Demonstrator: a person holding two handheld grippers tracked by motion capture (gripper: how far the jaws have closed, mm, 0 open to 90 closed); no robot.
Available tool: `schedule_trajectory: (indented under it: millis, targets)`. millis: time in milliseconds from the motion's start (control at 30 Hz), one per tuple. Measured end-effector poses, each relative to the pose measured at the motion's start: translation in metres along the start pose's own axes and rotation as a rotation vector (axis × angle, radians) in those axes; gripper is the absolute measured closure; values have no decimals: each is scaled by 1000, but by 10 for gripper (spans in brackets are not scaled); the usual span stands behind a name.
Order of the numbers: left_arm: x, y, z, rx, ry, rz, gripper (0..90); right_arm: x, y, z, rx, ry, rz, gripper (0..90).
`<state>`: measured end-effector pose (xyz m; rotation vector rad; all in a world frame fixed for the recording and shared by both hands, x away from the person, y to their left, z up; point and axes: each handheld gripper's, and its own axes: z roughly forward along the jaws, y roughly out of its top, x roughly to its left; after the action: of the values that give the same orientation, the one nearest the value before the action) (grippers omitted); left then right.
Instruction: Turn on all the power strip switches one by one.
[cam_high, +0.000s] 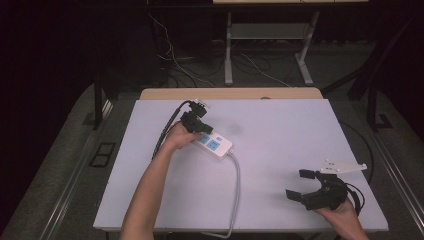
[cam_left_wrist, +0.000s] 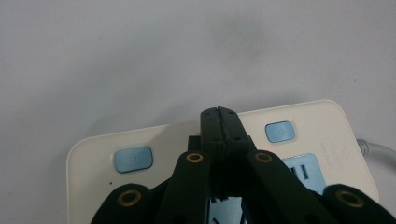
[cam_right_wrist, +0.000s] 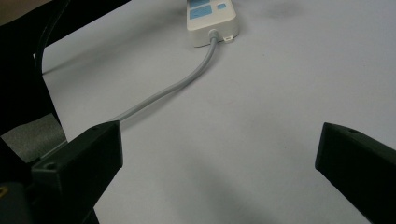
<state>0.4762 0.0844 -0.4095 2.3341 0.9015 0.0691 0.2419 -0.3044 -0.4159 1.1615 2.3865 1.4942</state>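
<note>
Hovering right over the power strip (cam_high: 212, 144), the left gripper (cam_high: 196, 121) has its jaws pressed fully together w/ nothing between them; in the left gripper view the closed tips (cam_left_wrist: 218, 116) sit above the strip's top face, between two blue switch buttons (cam_left_wrist: 134, 159), whether touching the plastic or just above it I can't tell. Strip lies left of centre on the desk (cam_high: 280, 130), long axis running diagonally from the far-left end under the gripper toward the near right, where its grey cord (cam_high: 235, 195) exits and curls down off the near edge. Left hand is clearly the nearer one. Right gripper (cam_high: 306, 186) rests well apart at the near right corner, jaws spread wide, holding nothing; its view looks along the cord (cam_right_wrist: 187, 79) to the strip's end (cam_right_wrist: 212, 21).

Strip: glossy off-white plastic, rounded corners, pale blue socket faces. Cord: smooth, round, flexible. Desk top: matte, pale, flat.
</note>
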Motion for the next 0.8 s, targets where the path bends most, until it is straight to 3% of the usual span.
schedule_trajectory:
  millis: [200,367,567,800]
  targets:
    - [-3,0,1,9,23,14,898,1,1,-1,-3,-2,-7,6]
    - [-4,-2,1,-8,25,2,897,1,1,-2,-7,-2,-7,6]
    - [-6,-1,1,0,46,42,897,0,0,-1,-5,-3,-2,6]
    - [-4,-1,0,-6,31,23,895,-2,0,0,-1,-4,5,6]
